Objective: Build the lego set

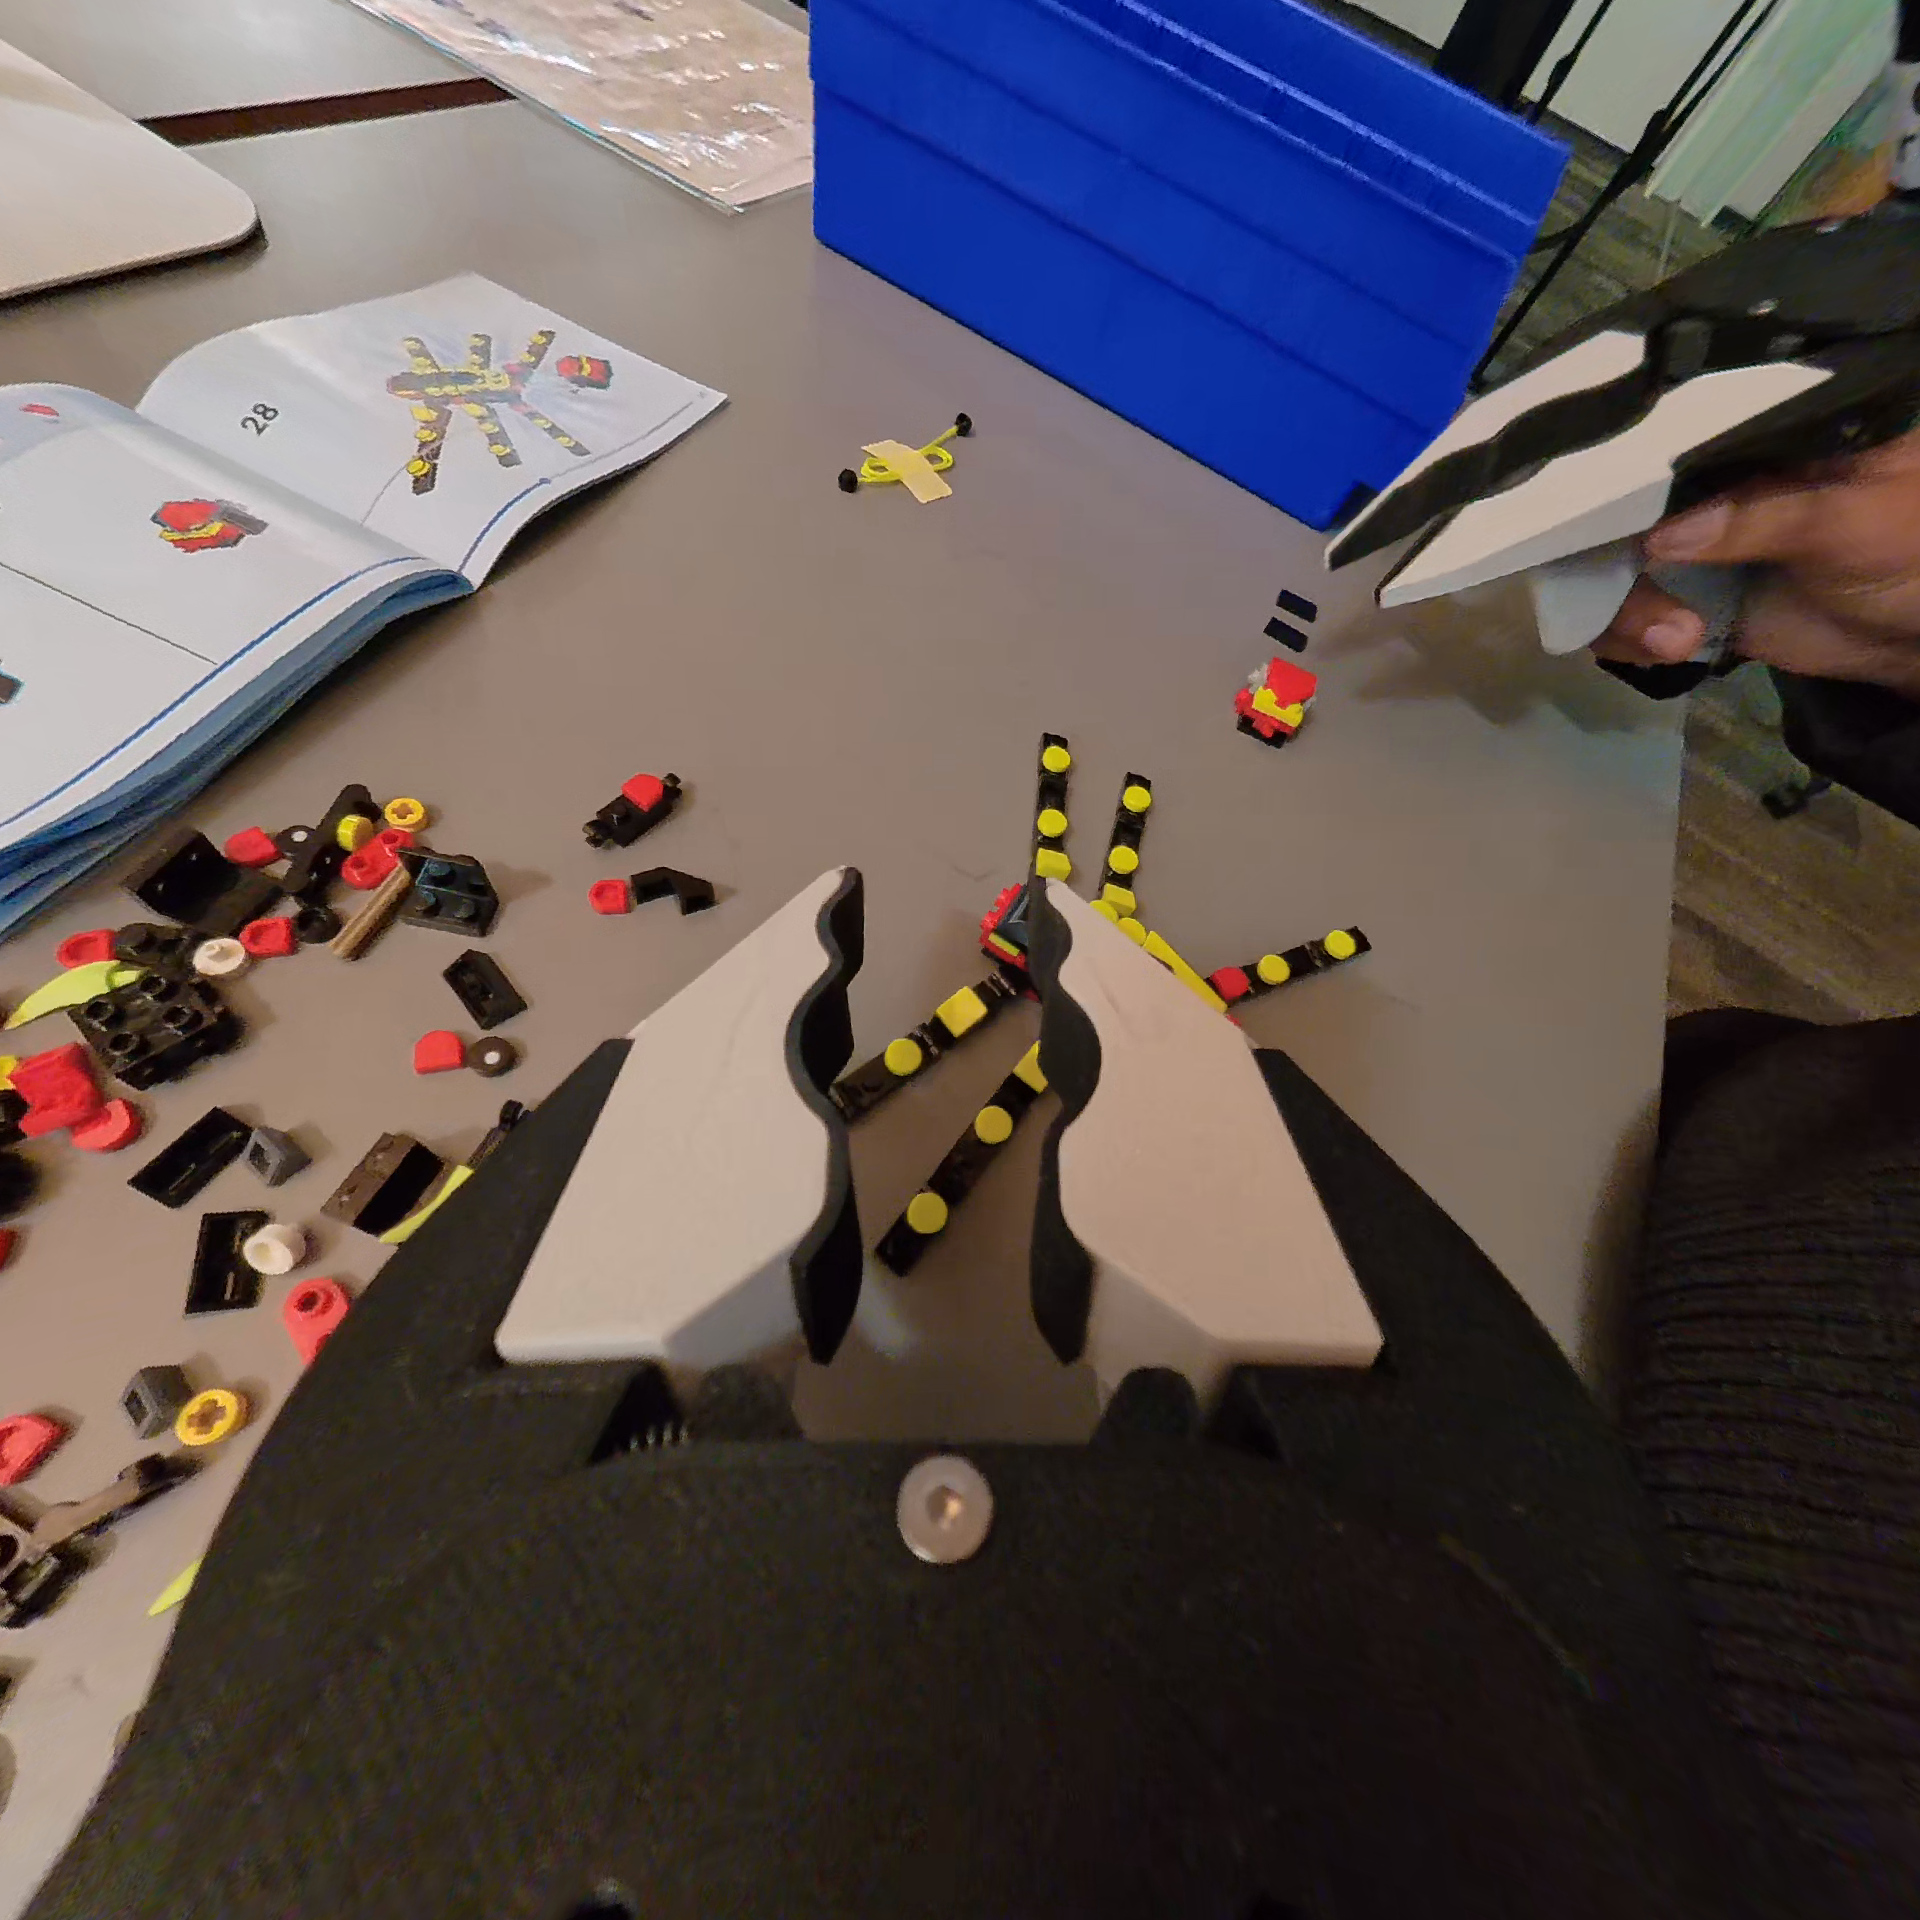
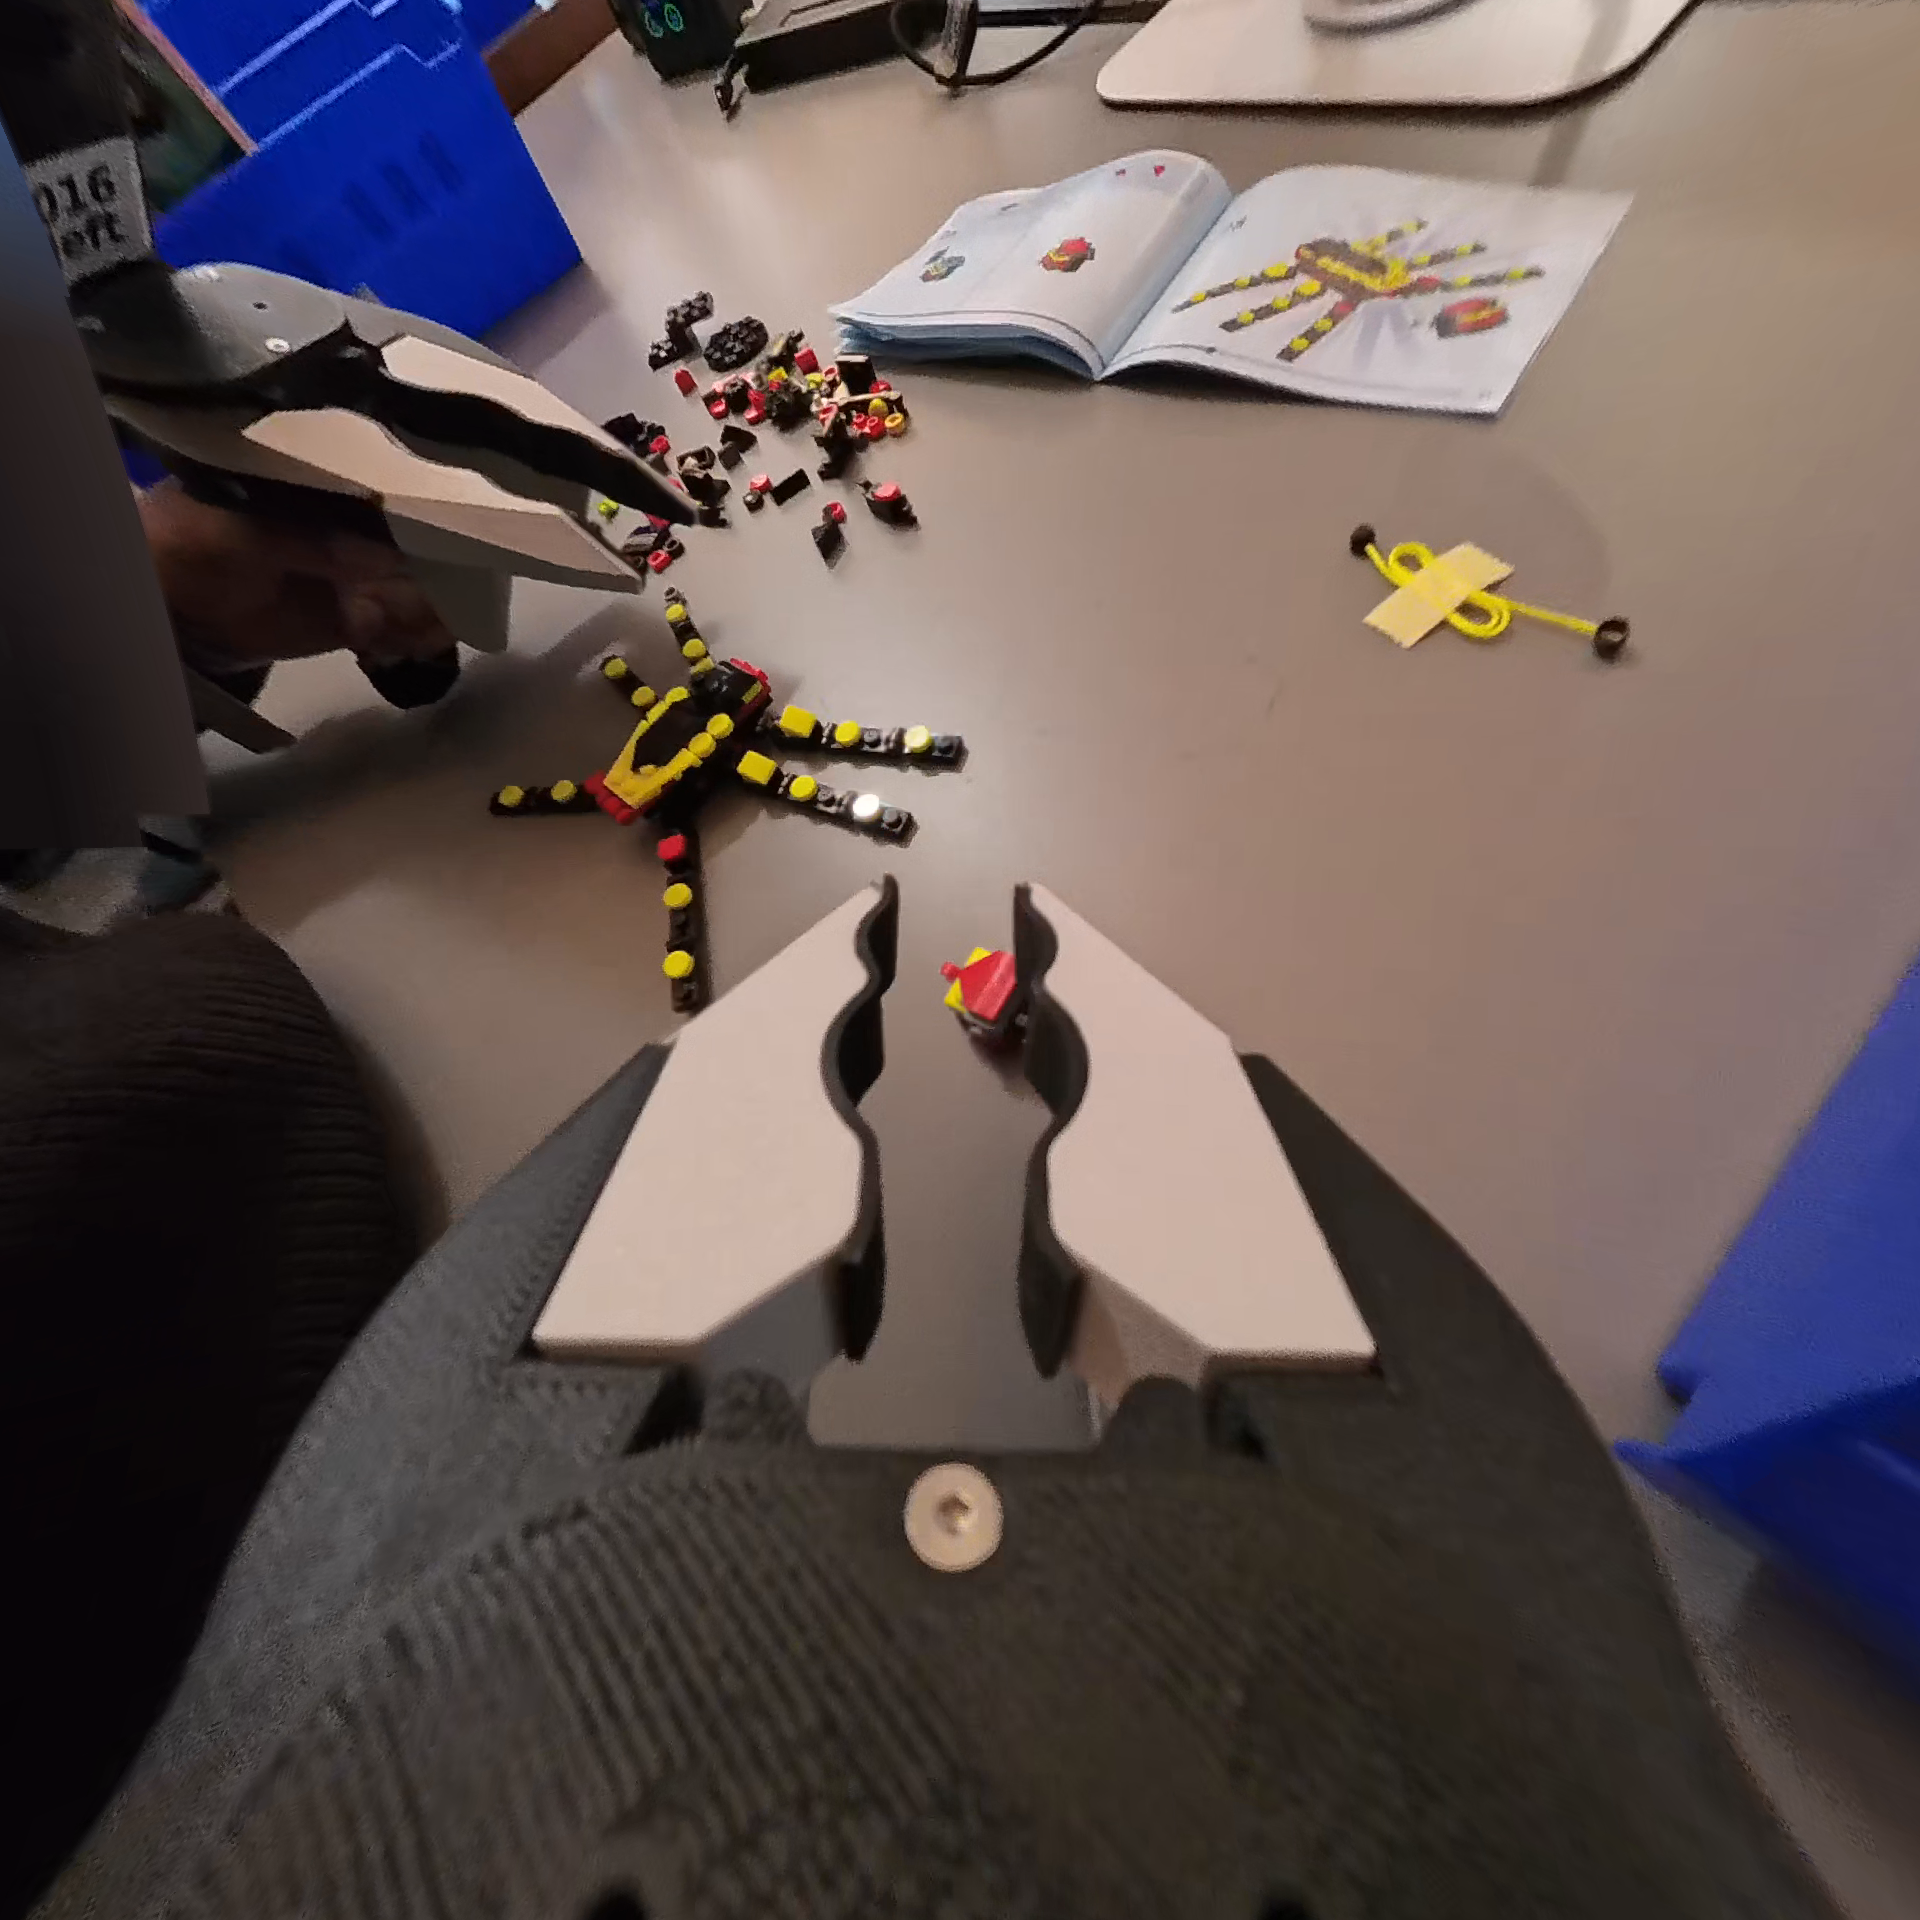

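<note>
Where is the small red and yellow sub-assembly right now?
The small red and yellow sub-assembly sits on the table between the open right tongs, right of the spider model.

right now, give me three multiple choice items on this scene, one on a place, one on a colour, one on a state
1. The small red and yellow block sits:
A between the right gripper's fingers
B on the booklet
C in the bin

2. The round studs on the spider model's legs are:
A white
B yellow
C green

3. The instruction booklet is:
A shut
B rolled up
C lying open

Answers: 1 A, it shows in the gap between the open fingers; 2 B, yellow dots line each black leg; 3 C, two pages face up.
</note>
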### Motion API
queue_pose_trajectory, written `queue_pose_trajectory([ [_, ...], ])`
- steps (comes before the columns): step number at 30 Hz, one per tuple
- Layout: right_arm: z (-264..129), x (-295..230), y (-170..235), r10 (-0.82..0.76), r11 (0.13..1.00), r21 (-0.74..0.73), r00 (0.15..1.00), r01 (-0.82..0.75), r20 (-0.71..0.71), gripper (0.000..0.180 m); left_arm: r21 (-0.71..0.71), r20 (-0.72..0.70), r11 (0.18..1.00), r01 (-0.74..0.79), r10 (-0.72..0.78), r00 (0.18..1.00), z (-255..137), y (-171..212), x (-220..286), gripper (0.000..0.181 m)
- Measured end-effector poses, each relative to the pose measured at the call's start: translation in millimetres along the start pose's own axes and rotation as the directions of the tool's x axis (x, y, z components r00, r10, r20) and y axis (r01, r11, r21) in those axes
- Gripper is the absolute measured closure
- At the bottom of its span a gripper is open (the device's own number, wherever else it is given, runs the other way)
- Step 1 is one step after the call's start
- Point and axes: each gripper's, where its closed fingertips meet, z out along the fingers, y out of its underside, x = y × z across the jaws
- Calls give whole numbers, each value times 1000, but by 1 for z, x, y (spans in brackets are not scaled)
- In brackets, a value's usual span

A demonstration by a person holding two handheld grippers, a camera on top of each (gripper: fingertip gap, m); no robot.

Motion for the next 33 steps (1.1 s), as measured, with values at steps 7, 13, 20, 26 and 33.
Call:
queue_pose_trajectory([
  [7,2,2,-4,-121,993,12,992,122,-44,159,4,7,1000,10,-10,1000,1,-1,-5,148],
  [13,1,9,-12,-97,993,68,995,99,-39,160,134,206,985,-111,82,975,-21,-24,-46,155],
  [20,5,12,-13,-75,993,91,997,76,-13,161,259,212,966,0,-56,976,-35,-35,-71,156],
  [26,6,15,-11,-82,993,84,996,84,-27,162,304,160,947,107,-161,974,-39,-37,-79,153],
  [33,6,20,-13,-67,993,95,997,70,-32,163,297,146,945,136,-186,972,-37,-35,-82,152],
])
